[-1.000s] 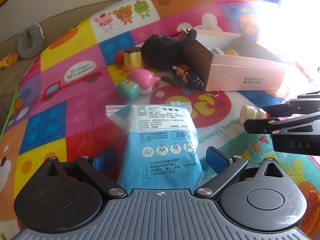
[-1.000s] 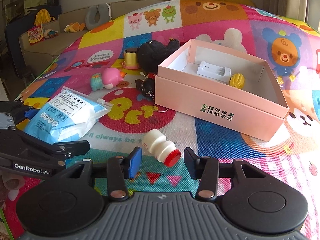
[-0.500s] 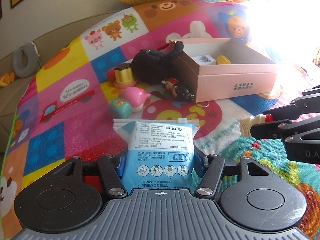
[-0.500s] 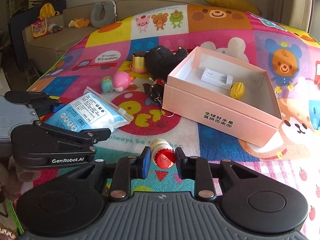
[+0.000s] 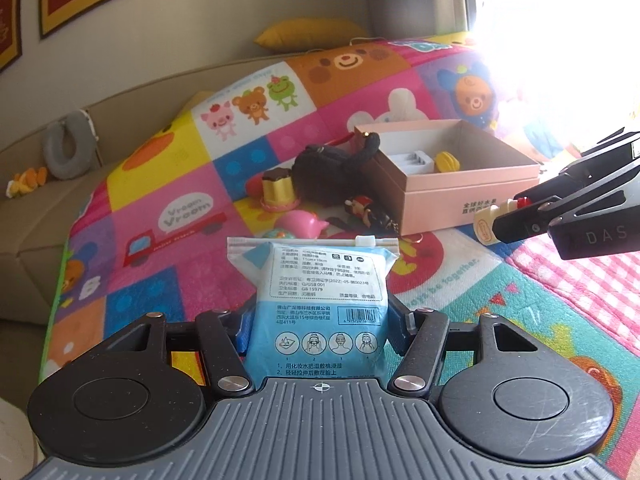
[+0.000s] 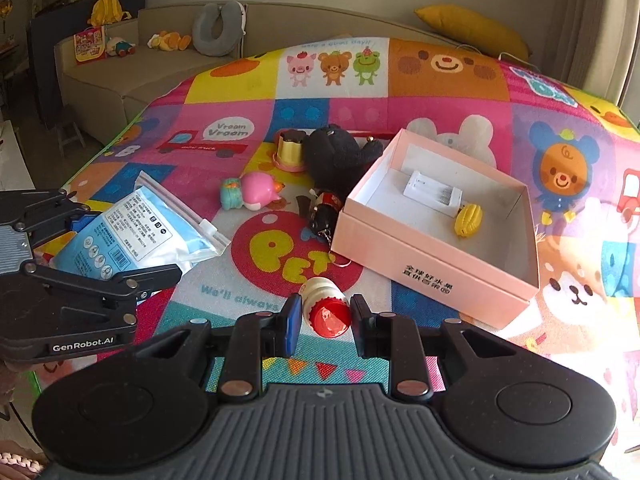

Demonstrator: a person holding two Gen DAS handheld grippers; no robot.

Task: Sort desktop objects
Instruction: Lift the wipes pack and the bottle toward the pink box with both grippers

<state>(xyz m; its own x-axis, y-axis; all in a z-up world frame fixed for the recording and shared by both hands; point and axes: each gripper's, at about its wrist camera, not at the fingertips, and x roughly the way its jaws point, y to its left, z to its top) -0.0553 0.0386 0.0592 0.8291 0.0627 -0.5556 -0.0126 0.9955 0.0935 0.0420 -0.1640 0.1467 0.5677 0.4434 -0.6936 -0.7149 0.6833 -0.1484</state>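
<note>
My left gripper (image 5: 320,332) is shut on a blue and white packet of cotton pads (image 5: 320,280), which it holds clear of the colourful play mat. My right gripper (image 6: 326,316) is shut on a small white bottle with a red cap (image 6: 320,290), cap toward the camera, also off the mat. In the left wrist view that bottle (image 5: 486,226) sticks out of the right gripper's fingers at the right edge. An open pink box (image 6: 432,276) lies ahead on the right. In it are a white plastic case (image 6: 434,192) and a small yellow toy (image 6: 468,220).
On the mat left of the box lie a black plush (image 6: 336,156), a pudding-shaped toy (image 6: 290,150), a pink and teal toy (image 6: 256,192) and a small figure keychain (image 6: 324,212). A beige sofa with a grey neck pillow (image 6: 218,28) runs behind the mat.
Both grippers closed, the left on the packet and the right on the bottle. Each has since risen and lifted its object off the mat.
</note>
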